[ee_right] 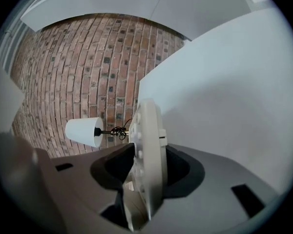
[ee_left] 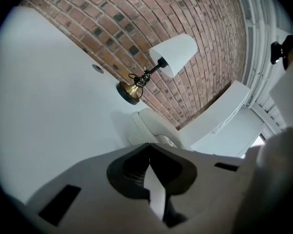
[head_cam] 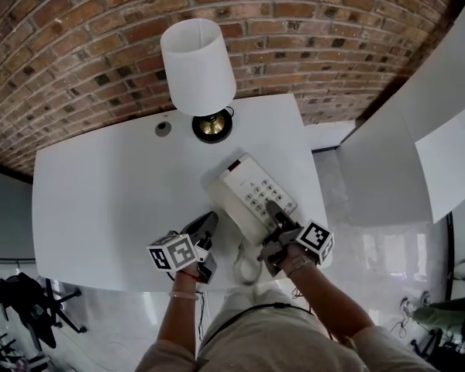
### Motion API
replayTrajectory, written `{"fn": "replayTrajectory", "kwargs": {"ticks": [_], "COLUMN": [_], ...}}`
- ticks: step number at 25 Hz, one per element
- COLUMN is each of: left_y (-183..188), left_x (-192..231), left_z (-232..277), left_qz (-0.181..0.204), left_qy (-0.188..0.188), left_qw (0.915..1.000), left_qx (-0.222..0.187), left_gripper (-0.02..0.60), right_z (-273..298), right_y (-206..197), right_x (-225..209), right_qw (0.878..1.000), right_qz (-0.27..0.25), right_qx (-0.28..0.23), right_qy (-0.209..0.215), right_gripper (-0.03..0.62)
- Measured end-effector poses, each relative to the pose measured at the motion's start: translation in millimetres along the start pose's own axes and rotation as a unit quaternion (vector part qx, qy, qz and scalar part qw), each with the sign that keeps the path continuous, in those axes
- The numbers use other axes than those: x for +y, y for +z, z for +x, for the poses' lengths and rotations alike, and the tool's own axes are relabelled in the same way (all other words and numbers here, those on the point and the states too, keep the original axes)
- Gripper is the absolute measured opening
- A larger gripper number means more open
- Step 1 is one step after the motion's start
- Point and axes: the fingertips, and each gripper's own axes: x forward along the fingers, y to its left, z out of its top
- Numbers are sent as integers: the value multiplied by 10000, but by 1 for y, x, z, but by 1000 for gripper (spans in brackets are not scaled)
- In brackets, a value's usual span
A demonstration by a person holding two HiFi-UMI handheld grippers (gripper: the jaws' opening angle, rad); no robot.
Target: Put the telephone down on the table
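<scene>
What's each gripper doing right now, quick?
Left gripper: shut, nothing between its jaws.
Right gripper: shut on the telephone.

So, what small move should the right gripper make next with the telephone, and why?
Probably lower the right gripper a little, until the telephone lies flat on the table. Its fingers grip the telephone's near edge, and the pictures do not show that the base already rests on the top, so opening now could drop it.
</scene>
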Motion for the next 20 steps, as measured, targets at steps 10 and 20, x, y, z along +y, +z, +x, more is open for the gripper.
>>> {"fn": "replayTrajectory", "kwargs": {"ticks": [10, 20], "left_y": [-1, -6], "left_x": [7, 5], "left_z": [-10, -18], "left_qz": [-55, -82], "left_qy": [162, 140], "left_qw": [9998, 9998], "left_qx": [-87, -100], "left_gripper": [6, 6], "right_z": [-5, -13], "right_y": [4, -31], "right_x": [4, -22], "right_qw": [9960, 9797], "right_qz": [-584, -839], "right_qx": [470, 1509], "right_qy": [-476, -1022], "right_gripper": [178, 319]}}
